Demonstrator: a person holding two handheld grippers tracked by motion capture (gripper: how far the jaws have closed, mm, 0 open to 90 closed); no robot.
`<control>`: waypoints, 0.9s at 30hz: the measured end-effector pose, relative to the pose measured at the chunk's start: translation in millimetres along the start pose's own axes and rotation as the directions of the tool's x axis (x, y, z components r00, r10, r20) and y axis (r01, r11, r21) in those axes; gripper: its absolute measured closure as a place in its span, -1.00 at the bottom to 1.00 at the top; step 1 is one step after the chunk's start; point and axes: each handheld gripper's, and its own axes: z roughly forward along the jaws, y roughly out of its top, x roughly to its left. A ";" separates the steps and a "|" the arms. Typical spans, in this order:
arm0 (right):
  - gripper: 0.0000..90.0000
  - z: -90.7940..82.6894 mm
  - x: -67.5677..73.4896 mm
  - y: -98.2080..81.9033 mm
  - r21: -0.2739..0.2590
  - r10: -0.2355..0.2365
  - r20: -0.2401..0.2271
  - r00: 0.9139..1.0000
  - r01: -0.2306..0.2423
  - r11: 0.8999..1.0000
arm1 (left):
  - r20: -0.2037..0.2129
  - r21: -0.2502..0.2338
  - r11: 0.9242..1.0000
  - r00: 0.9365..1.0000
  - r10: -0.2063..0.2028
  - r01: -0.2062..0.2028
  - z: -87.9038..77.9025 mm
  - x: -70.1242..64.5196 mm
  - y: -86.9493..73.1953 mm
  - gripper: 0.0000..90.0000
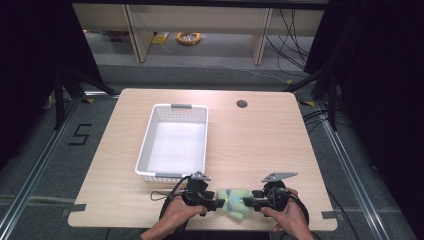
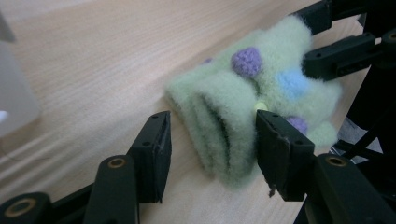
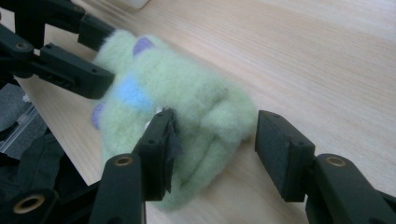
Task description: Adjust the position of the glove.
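A pale wood-grain counter (image 1: pixel 260 145) with rounded corners carries a white plastic basket (image 1: pixel 146 150); the basket is rectangular, its walls pierced with rows of small holes, with grey handle strips at the far and near rims; a round dark hole (image 1: pixel 242 104) sits in the counter toward the far edge.

Near the counter's front edge lies a fuzzy light-green knitted item (image 1: pixel 233 199), soft and folded into thick layers, dotted with raised purple bobbles and a light-blue patch; it rests on the counter between the two grippers, well in front of the basket.

The left hand-held gripper (image 1: pixel 214 203), held by the person's left hand (image 1: pixel 177 212), reaches the item from its left; in the left gripper view its black, flat-faced jaws stand wide apart, the right-hand jaw pressing against the folded green edge (image 2: pixel 219 126), the other jaw clear of it with bare counter between; it grips nothing.

The right hand-held gripper (image 1: pixel 248 202), held by the right hand (image 1: pixel 287 215), meets the item from the opposite side; in the right gripper view its jaws are likewise spread wide, one jaw touching the fuzzy folds (image 3: pixel 196 116), the other apart from them; it has hold of nothing.

A grey three-cornered plate (image 1: pixel 279 176) tops the right gripper; black cable (image 1: pixel 167 192) loops beside the left.
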 end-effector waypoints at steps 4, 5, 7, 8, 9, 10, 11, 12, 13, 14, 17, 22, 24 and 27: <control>0.13 1.8 -6.0 -2.9 0.005 0.025 -0.024 0.999 -0.025 1.000 | 0.012 0.004 1.000 1.000 0.006 -0.006 3.0 -2.0 -0.6 0.11; 0.14 2.3 -5.7 -3.7 -0.006 0.017 -0.025 1.000 -0.017 1.000 | -0.008 0.000 1.000 1.000 0.002 -0.002 3.3 -4.3 -0.3 0.13; 0.16 3.8 -6.5 -4.7 -0.018 0.018 -0.042 0.999 -0.019 1.000 | 0.011 0.008 1.000 1.000 0.017 -0.017 4.2 -3.9 0.0 0.17; 0.17 4.4 -7.5 -5.1 -0.016 0.023 -0.048 0.999 -0.024 1.000 | 0.006 -0.001 1.000 1.000 0.015 -0.015 5.2 -4.7 -0.6 0.18; 0.17 4.2 -8.2 -5.3 -0.017 0.022 -0.055 0.998 -0.023 1.000 | 0.027 0.015 1.000 1.000 0.016 -0.016 5.9 -3.8 -0.9 0.19; 0.18 4.4 -8.3 -6.1 -0.027 0.033 -0.044 0.998 -0.034 0.999 | 0.031 0.009 1.000 0.999 0.017 -0.017 6.7 -3.6 -1.2 0.20; 0.19 4.4 -9.7 -6.2 -0.018 0.030 -0.066 0.997 -0.032 0.999 | 0.031 0.009 1.000 0.999 0.017 -0.017 6.7 -3.6 -1.2 0.21; 0.19 5.0 -10.1 -6.7 -0.026 0.032 -0.071 0.997 -0.034 0.999 | 0.015 0.022 1.000 1.000 0.022 -0.022 5.6 -4.2 -0.7 0.21; 0.20 5.2 -10.3 -6.9 -0.026 0.032 -0.073 0.997 -0.034 0.999 | 0.024 0.015 1.000 1.000 0.015 -0.015 6.2 -3.8 -1.1 0.21; 0.20 5.5 -10.4 -7.0 -0.028 0.033 -0.077 0.996 -0.035 0.999 | 0.030 0.009 1.000 0.999 0.014 -0.014 6.6 -3.4 -1.4 0.22; 0.22 6.7 -11.2 -7.2 -0.025 0.054 -0.095 0.994 -0.057 0.998 | 0.029 0.016 1.000 1.000 0.013 -0.013 6.3 -3.1 -1.2 0.24; 0.29 7.1 -13.6 -7.1 -0.018 0.065 -0.109 0.992 -0.067 0.998 | 0.035 0.007 1.000 0.999 -0.002 0.001 6.8 -4.1 -3.1 0.37; 0.36 8.3 -14.9 -7.2 -0.019 0.070 -0.136 0.988 -0.073 0.997 | 0.045 -0.013 1.000 0.999 0.002 -0.001 7.5 -3.5 -3.8 0.43; 0.45 9.2 -14.3 -8.2 -0.015 0.110 -0.172 0.979 -0.114 0.993 | 0.049 -0.030 0.999 0.999 0.018 -0.017 7.8 -5.5 -4.9 0.51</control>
